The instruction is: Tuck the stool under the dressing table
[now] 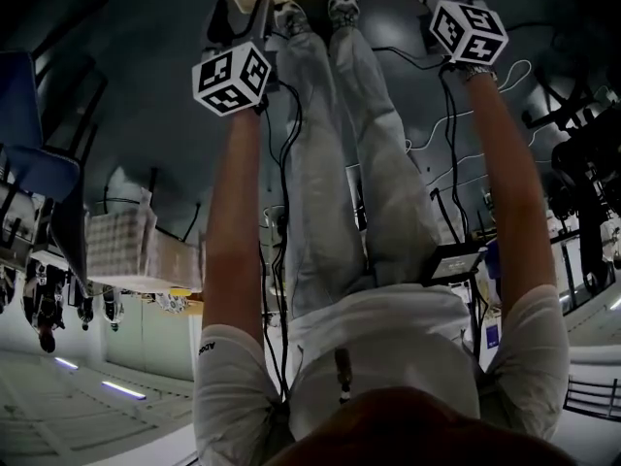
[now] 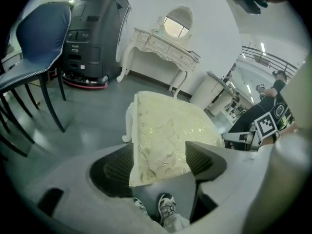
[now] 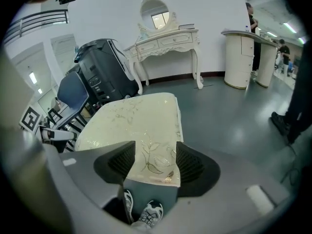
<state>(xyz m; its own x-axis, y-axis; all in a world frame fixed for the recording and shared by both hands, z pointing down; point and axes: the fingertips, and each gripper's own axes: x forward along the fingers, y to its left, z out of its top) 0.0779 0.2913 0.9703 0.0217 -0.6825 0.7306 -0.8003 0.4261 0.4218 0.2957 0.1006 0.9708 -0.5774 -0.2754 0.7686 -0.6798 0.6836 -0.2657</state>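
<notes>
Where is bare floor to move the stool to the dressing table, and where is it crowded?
Free: the grey floor between stool and dressing table, under the table, and rightward to the white counter. Crowded: the left side, where black machine and blue chair stand close together.

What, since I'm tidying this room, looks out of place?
The stool stands out on the open floor, well clear of the dressing table by the wall, not tucked under it. Nothing looks spilled or damaged.

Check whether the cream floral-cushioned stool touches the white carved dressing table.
Apart. The right gripper view shows bare grey floor between the cream floral-cushioned stool and the white carved dressing table.
</notes>
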